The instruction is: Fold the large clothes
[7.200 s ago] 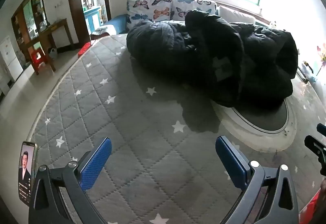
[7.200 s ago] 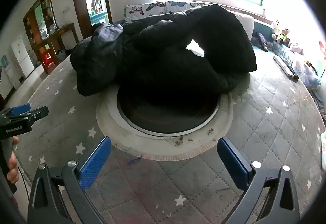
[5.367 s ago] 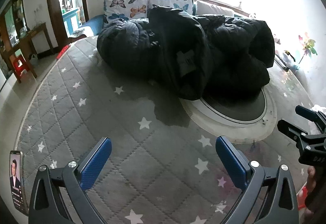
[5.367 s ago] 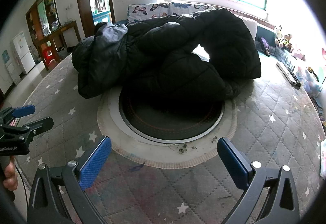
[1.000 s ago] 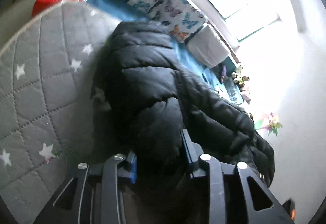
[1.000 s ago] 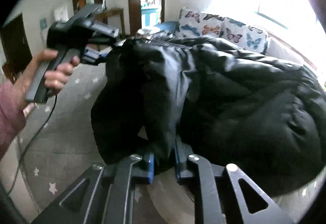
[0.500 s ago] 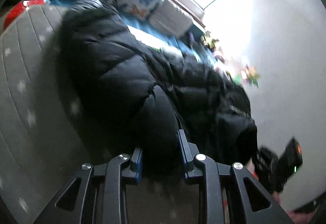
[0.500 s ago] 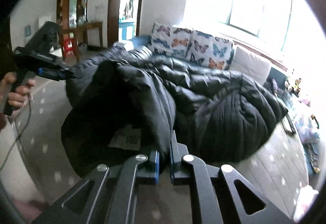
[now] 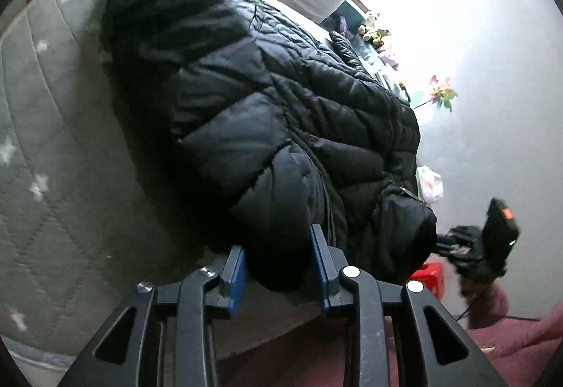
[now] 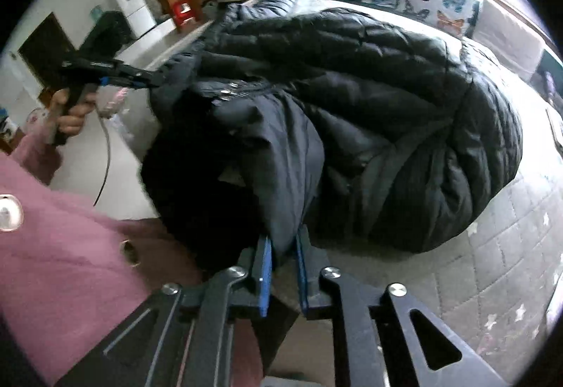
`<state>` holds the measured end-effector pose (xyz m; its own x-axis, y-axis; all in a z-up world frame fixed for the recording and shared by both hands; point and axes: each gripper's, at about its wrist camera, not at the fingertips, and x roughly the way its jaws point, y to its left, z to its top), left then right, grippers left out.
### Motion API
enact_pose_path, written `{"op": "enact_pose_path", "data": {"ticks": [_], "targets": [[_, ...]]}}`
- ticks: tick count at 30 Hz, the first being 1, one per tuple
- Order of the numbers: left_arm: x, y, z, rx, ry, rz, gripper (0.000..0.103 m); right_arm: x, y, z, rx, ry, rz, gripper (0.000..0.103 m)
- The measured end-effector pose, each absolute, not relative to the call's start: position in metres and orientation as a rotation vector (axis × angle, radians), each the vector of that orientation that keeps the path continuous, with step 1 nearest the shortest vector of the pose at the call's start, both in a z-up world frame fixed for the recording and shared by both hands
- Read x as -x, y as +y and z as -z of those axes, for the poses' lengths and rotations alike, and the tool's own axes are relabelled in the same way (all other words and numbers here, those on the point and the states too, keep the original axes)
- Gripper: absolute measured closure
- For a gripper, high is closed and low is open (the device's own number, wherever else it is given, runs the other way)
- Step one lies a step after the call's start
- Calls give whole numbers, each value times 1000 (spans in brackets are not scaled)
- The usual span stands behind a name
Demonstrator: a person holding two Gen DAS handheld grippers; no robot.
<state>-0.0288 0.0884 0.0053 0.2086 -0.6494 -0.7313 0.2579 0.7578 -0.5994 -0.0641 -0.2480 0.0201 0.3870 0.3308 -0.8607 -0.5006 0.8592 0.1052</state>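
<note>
Gripping separate edges of the black puffer coat (image 9: 281,98), left tool (image 9: 278,267) and right tool (image 10: 283,263) are clamped to spread it toward twelve o'clock.

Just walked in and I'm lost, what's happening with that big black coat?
A person in a pink top is starting to fold a black puffer jacket on a grey star-patterned mat. The left gripper is shut on a thick padded bunch of it, and the right gripper is shut on a thinner edge. Both hold their ends lifted, while the jacket's bulk lies crumpled on the mat. No neat fold yet.
</note>
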Motion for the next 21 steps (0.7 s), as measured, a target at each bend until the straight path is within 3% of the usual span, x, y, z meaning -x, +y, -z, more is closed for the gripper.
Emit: {"op": "enact_pose_path", "data": {"ticks": [3,5,6,13,21], "targets": [[20,91,-24,335,1221,626,64,68,-255,-44,162,1039,-617,74],[17,95,-44,338,1197,610,63,77,-267,-59,164,998,-642,45],[15,96,-55,341,1189,608,62,69,-268,-68,176,961,-622,39],[-56,92,-127,282,1047,545,31,-54,-300,-105,-8,845,-539,37],[-181,62,-138,235,1082,503,30,-208,-329,-55,-272,1060,-467,37]]}}
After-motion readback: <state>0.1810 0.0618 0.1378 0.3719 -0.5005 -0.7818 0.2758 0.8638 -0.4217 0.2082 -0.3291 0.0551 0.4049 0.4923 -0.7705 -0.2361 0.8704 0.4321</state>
